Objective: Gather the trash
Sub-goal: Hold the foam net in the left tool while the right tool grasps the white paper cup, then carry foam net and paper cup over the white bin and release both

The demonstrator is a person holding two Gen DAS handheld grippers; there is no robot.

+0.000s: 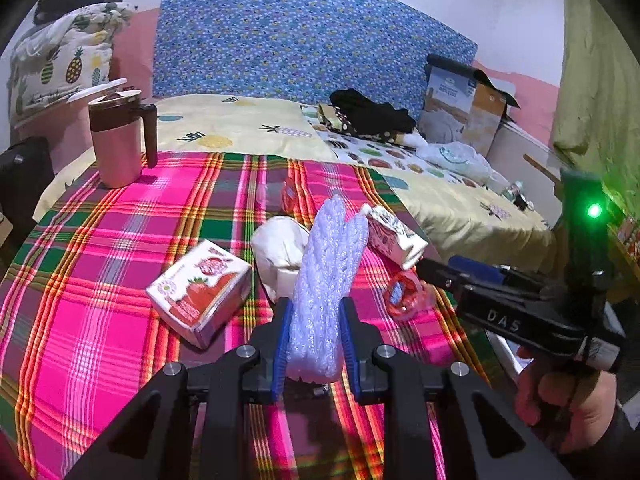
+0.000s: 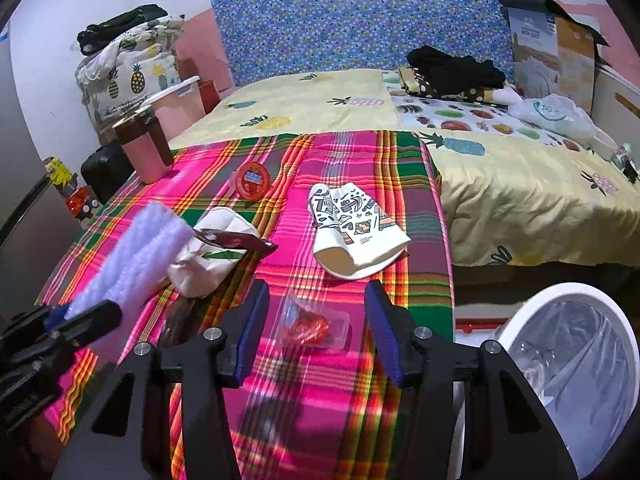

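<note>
My left gripper (image 1: 313, 344) is shut on a long white foam wrap (image 1: 330, 280), held above the plaid cloth; the wrap also shows in the right wrist view (image 2: 136, 252). My right gripper (image 2: 316, 320) is open, its fingers either side of a small clear wrapper with a red piece (image 2: 310, 326) on the cloth. Other trash on the cloth: a strawberry carton (image 1: 202, 290), a crumpled white bag (image 1: 280, 252), a flattened patterned paper cup (image 2: 354, 228), and a round red lid (image 2: 253, 180). A white bin with a clear liner (image 2: 576, 364) stands at the lower right.
A pink mug with a brown lid (image 1: 118, 140) stands at the cloth's far left corner. Behind lies a bed with a pineapple sheet (image 2: 320, 100), black clothes (image 2: 456, 68), a plastic bag (image 2: 556, 114) and a cardboard box (image 2: 560, 56).
</note>
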